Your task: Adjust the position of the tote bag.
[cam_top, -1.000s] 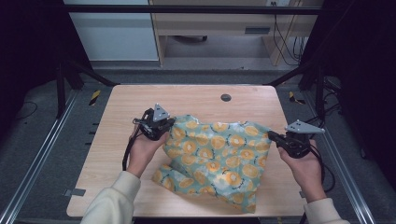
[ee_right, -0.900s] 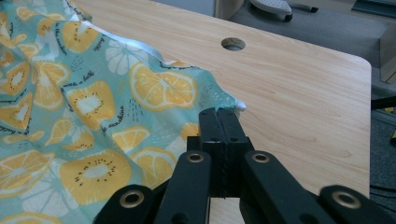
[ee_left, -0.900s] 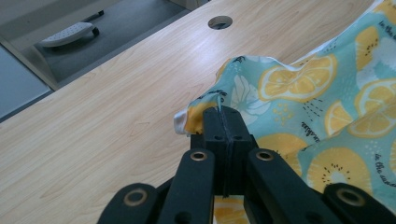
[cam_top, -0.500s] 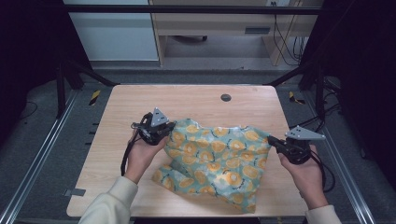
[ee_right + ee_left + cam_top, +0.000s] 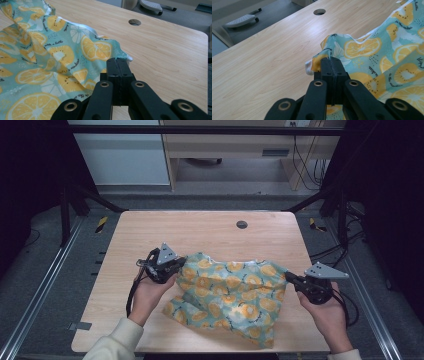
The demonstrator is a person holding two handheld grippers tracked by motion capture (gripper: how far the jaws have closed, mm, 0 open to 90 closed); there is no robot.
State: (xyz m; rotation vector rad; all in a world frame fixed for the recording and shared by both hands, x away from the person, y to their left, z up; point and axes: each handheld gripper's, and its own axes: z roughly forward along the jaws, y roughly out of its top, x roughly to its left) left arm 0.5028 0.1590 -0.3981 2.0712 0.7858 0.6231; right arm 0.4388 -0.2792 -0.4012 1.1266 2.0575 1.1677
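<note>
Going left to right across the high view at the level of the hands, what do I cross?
Bare table → left tongs, shut on a corner of the cloth → lemon-print cloth → right tongs, shut on the opposite corner.

A light wooden table point(image 5: 150, 245) with rounded corners stood on a grey floor point(image 5: 55, 285), its grain running lengthwise. Near the middle of its far edge was a small round cable hole point(image 5: 242, 224). On the near half lay a teal cloth point(image 5: 230, 295) printed with orange citrus slices, rumpled and spread from about the centre toward the right near corner, its lower edge reaching the table's near edge. The far half of the top was bare wood.
</note>
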